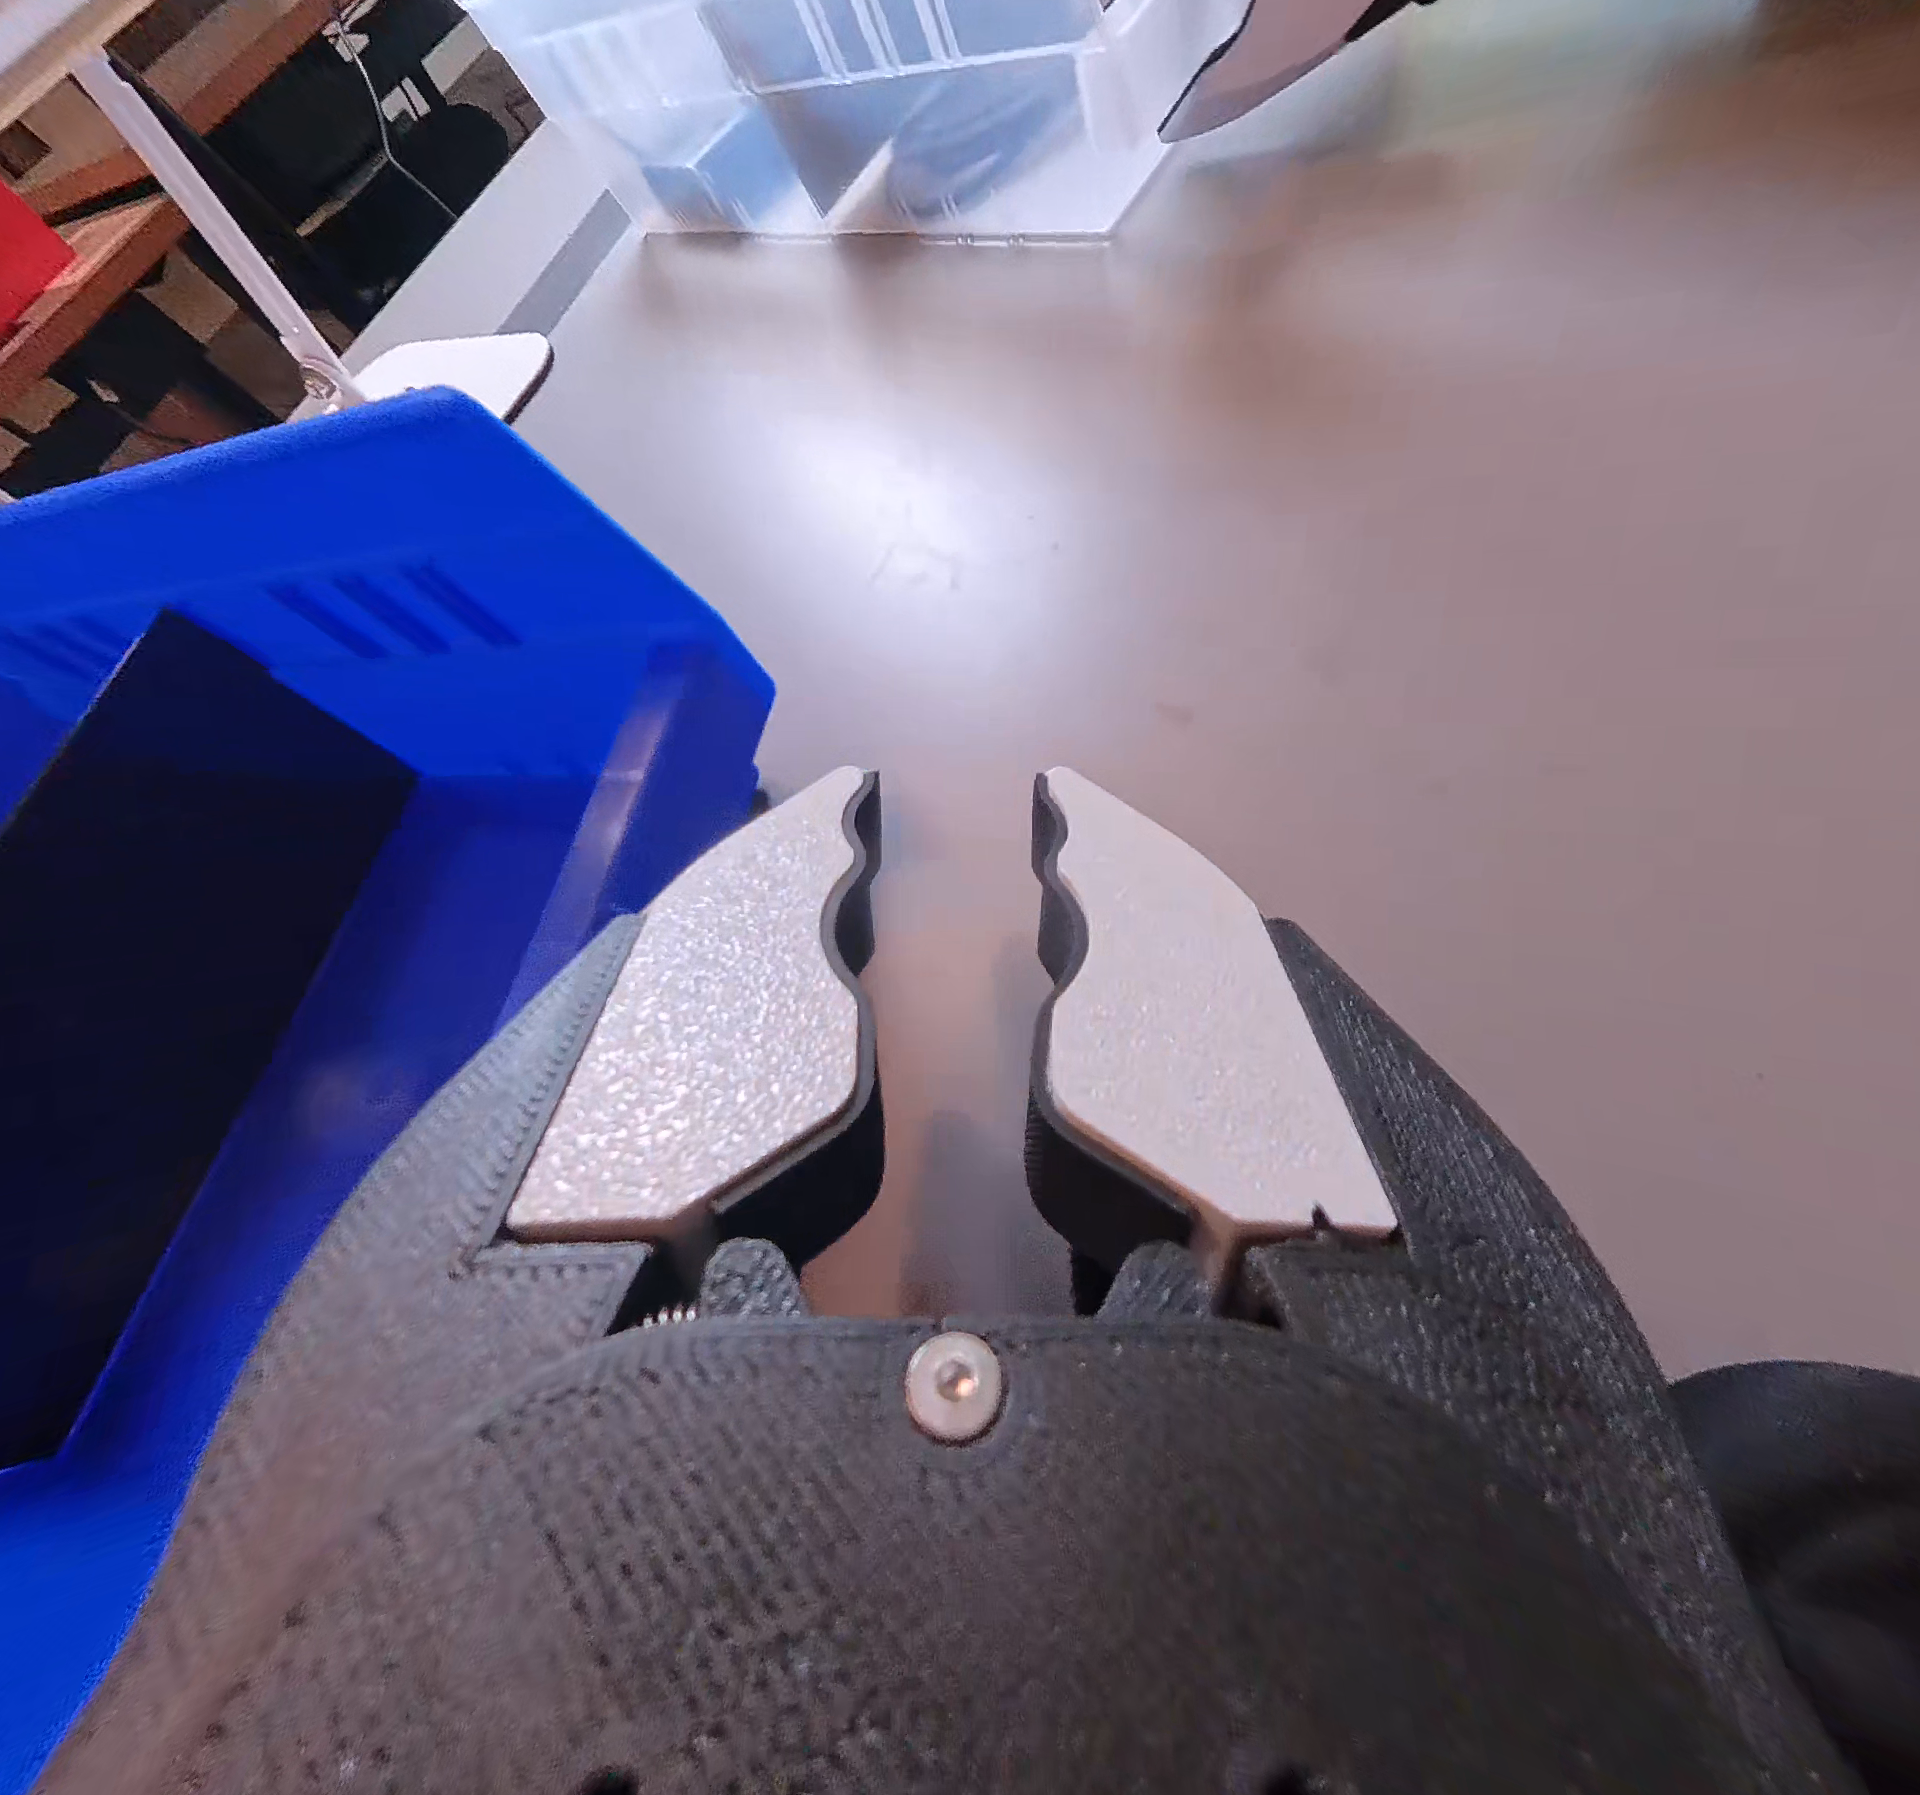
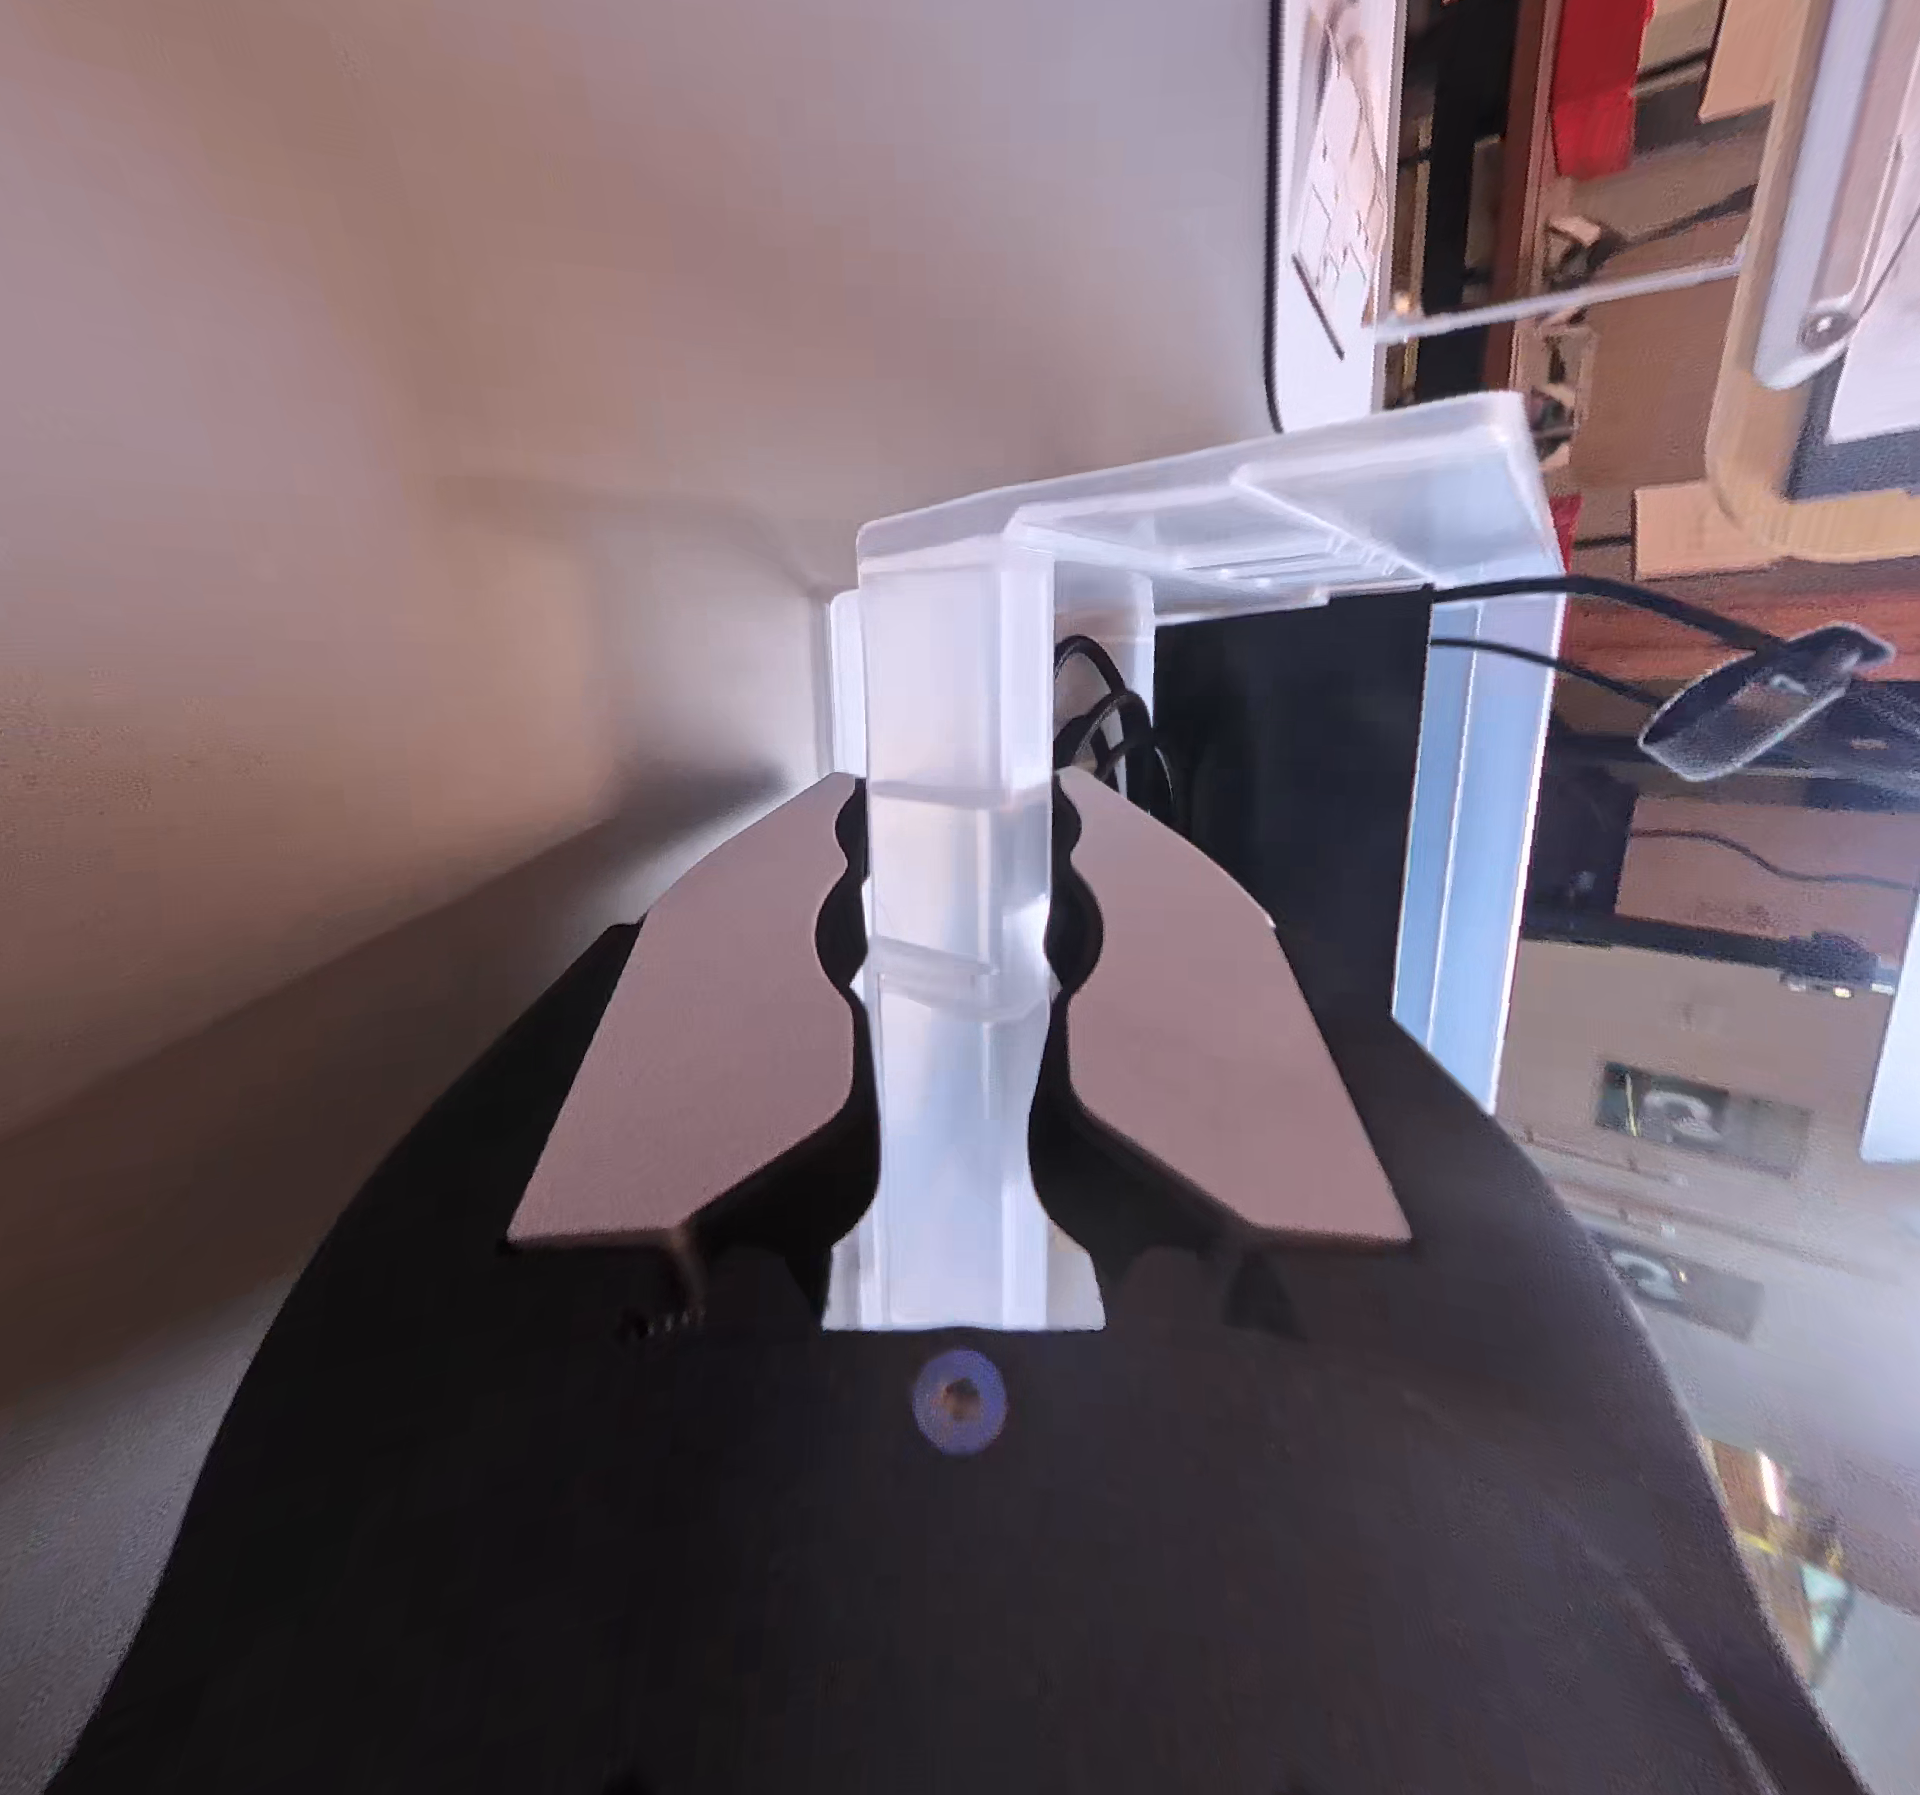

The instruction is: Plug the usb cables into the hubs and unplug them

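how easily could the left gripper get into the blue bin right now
Probably yes. The left gripper is open and holds nothing, and the blue bin sits right beside its left finger with its open top unobstructed. The right gripper is far off at the clear bin.

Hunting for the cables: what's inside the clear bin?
In the clear bin, gripped at its wall by the right claw, black cable loops show. Frosted walls hide everything else.
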Available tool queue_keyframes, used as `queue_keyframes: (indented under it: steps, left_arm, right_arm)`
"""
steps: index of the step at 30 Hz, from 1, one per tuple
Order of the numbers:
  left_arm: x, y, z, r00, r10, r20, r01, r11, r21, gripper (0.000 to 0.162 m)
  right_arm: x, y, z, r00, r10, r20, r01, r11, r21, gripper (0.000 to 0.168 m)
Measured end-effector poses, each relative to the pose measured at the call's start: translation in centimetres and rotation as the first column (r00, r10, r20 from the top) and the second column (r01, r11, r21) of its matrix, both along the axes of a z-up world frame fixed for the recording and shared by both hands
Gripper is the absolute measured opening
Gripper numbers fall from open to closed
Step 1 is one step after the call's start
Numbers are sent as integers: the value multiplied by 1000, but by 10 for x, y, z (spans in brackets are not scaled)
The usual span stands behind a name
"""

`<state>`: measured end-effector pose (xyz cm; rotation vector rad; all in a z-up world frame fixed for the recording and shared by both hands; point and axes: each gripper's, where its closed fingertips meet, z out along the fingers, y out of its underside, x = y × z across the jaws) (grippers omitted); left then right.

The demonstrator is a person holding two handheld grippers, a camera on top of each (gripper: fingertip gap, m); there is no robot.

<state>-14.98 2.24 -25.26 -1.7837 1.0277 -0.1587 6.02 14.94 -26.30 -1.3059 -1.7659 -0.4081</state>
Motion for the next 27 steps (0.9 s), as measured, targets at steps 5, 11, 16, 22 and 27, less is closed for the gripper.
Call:
queue_keyframes:
  steps: [5, 11, 16, 22, 27]
  left_arm:
    - [3, 0, 2, 1000, -3, 21, 4, 1000, -3, 29]
    - [20, -7, 23, 993, -20, 118, 17, 999, 31, 33]
    - [-2, 2, 38, 996, 86, 20, -88, 986, 145, 34]
    - [-73, 19, 20, 933, 281, -226, -270, 959, 82, 52]
    - [-95, 49, -20, 827, 240, -508, -258, 966, 37, 36]
  right_arm:
    - [-33, -56, 0, 993, 116, 12, -116, 993, -13, 32]
    - [-67, -142, 0, 955, 295, 22, -295, 955, 21, 35]
    - [-65, -202, 36, 907, 336, -255, -378, 916, -135, 43]
    - [22, -163, 116, 760, -40, -648, -129, 969, -211, 38]
    - [56, -124, 79, 679, -386, -625, 6, 854, -521, 57]
